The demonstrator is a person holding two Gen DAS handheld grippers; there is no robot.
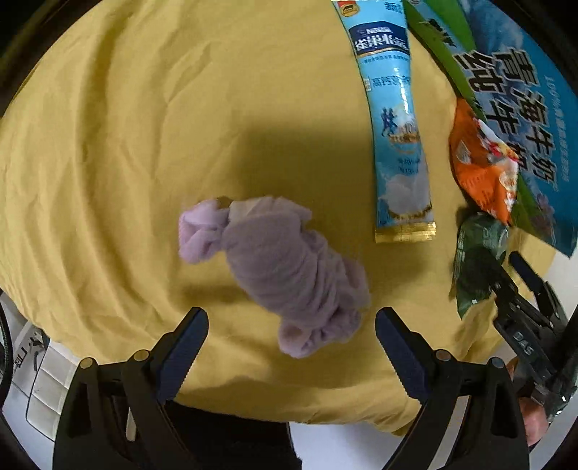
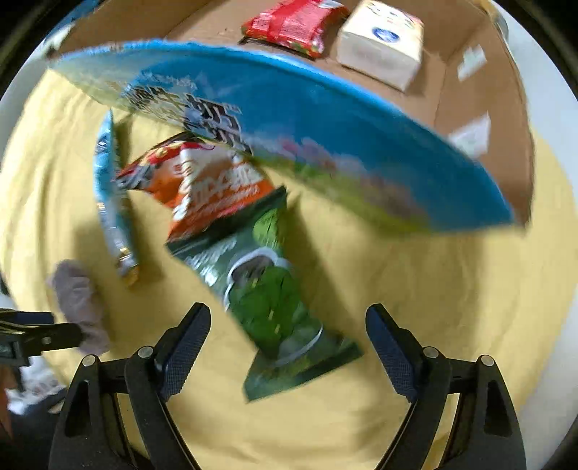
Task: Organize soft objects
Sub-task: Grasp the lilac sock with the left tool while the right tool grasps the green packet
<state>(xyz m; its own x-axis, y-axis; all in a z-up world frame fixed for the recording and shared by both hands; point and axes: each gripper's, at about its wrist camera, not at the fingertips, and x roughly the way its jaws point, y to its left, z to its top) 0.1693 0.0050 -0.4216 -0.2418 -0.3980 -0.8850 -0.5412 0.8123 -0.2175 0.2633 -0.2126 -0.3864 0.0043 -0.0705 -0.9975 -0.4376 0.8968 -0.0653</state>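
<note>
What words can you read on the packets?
"NESTLE" and "雀巢怡运": blue stick.
"青海牛奶": big blue flap.
"DAS": right tool.
Orange packet, green packet, red packet, white pack: too blurred.

A cloth covers the table. On it, a rolled sock lies at near centre, just beyond the left gripper. To the sock's right lies a sachet, running from far to near. Right of the sachet, two snack bags overlap: one bag farther, the other bag nearer, between the right gripper's fingers. A box stands beyond, its flap overhanging the bags; a packet and a carton lie inside.
</note>
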